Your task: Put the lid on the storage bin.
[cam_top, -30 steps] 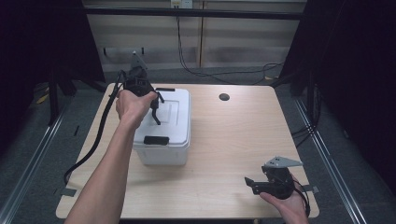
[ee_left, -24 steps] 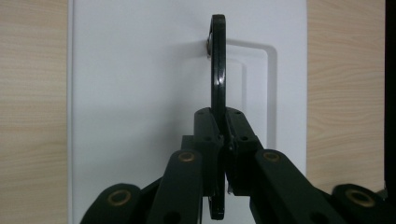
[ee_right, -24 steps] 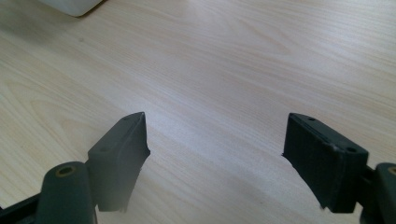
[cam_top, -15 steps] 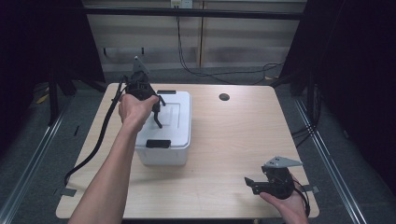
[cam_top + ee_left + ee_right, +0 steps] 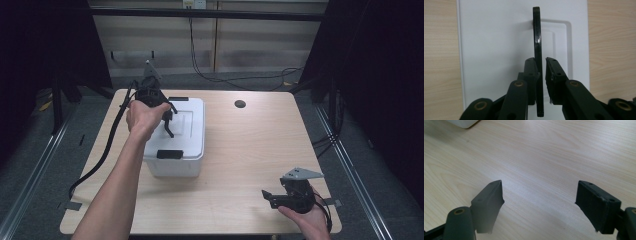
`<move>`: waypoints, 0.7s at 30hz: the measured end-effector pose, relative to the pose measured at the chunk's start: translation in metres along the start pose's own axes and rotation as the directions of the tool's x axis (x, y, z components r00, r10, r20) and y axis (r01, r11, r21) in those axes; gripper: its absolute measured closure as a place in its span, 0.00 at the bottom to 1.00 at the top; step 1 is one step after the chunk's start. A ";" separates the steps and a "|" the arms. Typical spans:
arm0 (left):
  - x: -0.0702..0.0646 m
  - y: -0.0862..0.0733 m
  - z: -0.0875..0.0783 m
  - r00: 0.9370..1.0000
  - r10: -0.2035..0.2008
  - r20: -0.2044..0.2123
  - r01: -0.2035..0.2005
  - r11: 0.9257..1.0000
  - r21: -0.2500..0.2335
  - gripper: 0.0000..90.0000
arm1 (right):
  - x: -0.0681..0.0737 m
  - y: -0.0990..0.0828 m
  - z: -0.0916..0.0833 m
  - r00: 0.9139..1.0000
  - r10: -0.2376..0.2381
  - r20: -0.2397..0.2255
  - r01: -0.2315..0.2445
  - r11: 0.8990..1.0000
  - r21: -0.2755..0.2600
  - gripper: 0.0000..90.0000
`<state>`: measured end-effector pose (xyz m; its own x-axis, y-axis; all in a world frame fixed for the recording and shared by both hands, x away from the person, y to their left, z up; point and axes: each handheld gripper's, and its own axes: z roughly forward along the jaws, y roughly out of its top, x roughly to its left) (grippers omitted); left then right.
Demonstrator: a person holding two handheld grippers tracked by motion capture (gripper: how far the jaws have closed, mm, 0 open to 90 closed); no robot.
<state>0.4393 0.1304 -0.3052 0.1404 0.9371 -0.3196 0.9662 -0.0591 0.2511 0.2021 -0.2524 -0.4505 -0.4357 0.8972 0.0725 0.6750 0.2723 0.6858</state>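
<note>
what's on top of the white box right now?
On the white box: its black handle, raised on edge between the left gripper jaws, plus a black latch at the near edge. The closed lid hides the contents.

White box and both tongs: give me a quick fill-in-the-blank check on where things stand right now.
1. The left tongs straddle the raised black ____ of the white box.
2. The right tongs have jaws standing wide ____ above the table.
3. The box lid is coloured ____.
4. The round dark hole in the table lies on the ____ side of the box.

Missing words: handle; open; white; right
</note>
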 end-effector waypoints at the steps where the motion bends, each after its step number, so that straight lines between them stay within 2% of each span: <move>1: 0.000 0.000 0.001 1.000 0.001 0.001 -0.001 1.000 -0.009 0.85 | 0.000 0.000 0.000 1.000 0.000 0.000 0.000 1.000 0.000 0.24; 4: 0.000 0.000 -0.001 1.000 0.000 0.012 0.000 1.000 -0.019 0.80 | 0.000 0.000 0.000 1.000 0.000 0.000 0.000 1.000 0.001 0.24; 5: 0.001 0.000 -0.003 1.000 0.014 0.020 -0.014 1.000 -0.017 0.78 | 0.000 0.000 0.000 1.000 0.000 0.000 0.000 1.000 0.001 0.24; 6: 0.001 0.000 -0.002 1.000 0.004 0.019 -0.003 1.000 -0.027 0.77 | 0.000 0.000 0.000 1.000 -0.001 0.000 0.001 1.000 0.001 0.24; 11: 0.001 0.000 -0.003 0.999 0.019 0.025 -0.019 1.000 -0.022 0.70 | 0.000 0.000 0.000 1.000 -0.003 0.000 0.003 1.000 0.003 0.23; 15: 0.001 0.000 -0.002 0.999 0.026 0.025 -0.025 0.999 -0.022 0.69 | 0.000 0.000 0.000 1.000 -0.003 0.000 0.003 1.000 0.004 0.24; 21: 0.003 0.001 -0.002 0.998 0.052 0.030 -0.052 0.999 -0.007 0.58 | 0.000 0.000 0.000 1.000 -0.003 0.000 0.003 1.000 0.004 0.24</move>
<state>0.4404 0.1342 -0.3038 0.1972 0.9221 -0.3330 0.9560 -0.1056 0.2738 0.2021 -0.2521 -0.4506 -0.4374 0.8965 0.0701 0.6763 0.2766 0.6827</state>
